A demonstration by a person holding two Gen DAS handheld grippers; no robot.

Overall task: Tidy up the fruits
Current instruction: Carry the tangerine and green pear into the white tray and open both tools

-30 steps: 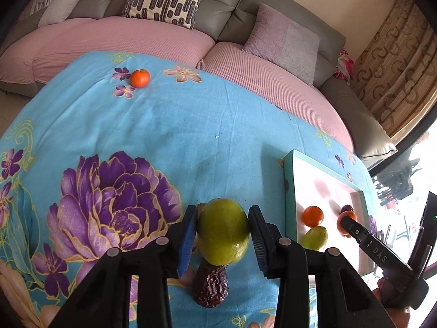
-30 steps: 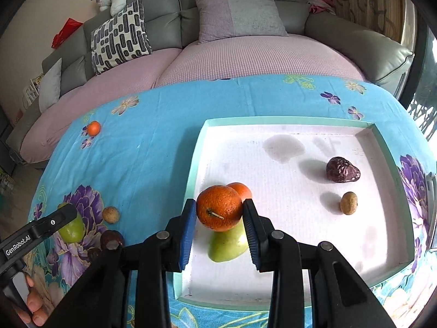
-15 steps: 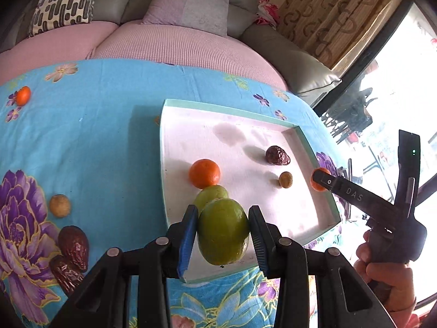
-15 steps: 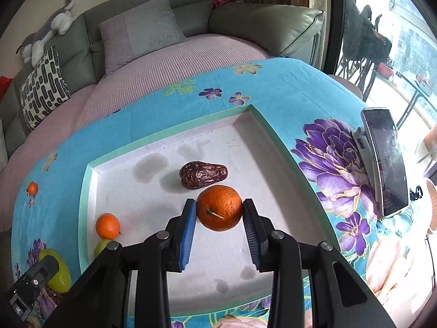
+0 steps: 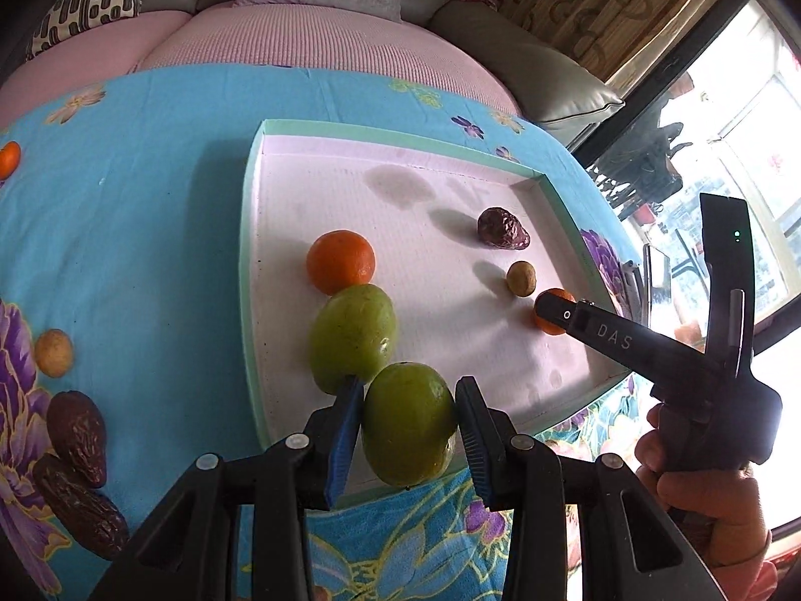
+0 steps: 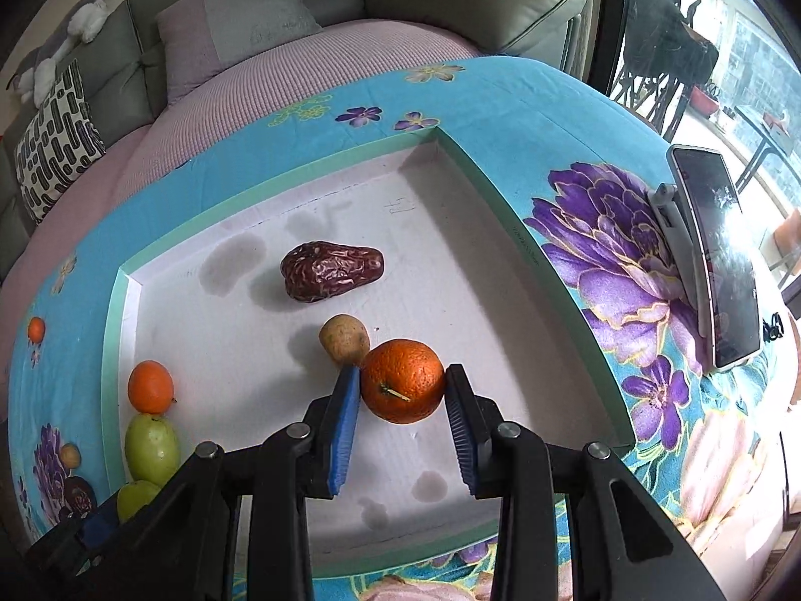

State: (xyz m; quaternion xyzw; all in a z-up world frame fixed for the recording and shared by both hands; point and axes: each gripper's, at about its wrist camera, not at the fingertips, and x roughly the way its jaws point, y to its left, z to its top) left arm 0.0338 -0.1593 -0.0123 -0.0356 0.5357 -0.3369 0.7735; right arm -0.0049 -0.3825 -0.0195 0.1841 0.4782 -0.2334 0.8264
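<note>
Both grippers hover over the tray (image 5: 250, 270), sorting like with like: the left gripper (image 5: 406, 423) clamps a green fruit (image 5: 408, 430) at 5 o'clock of its twin (image 5: 353, 338), while the right gripper (image 6: 403, 398) grips an orange (image 6: 403, 386) at 4 o'clock of a small brown fruit (image 6: 344, 339).

Both grippers (image 5: 408, 430) (image 6: 403, 403) were black plastic with silver screws and blue-padded fingers (image 5: 344, 430); one bore white "DAS" lettering; bare hand (image 5: 701, 496).
</note>
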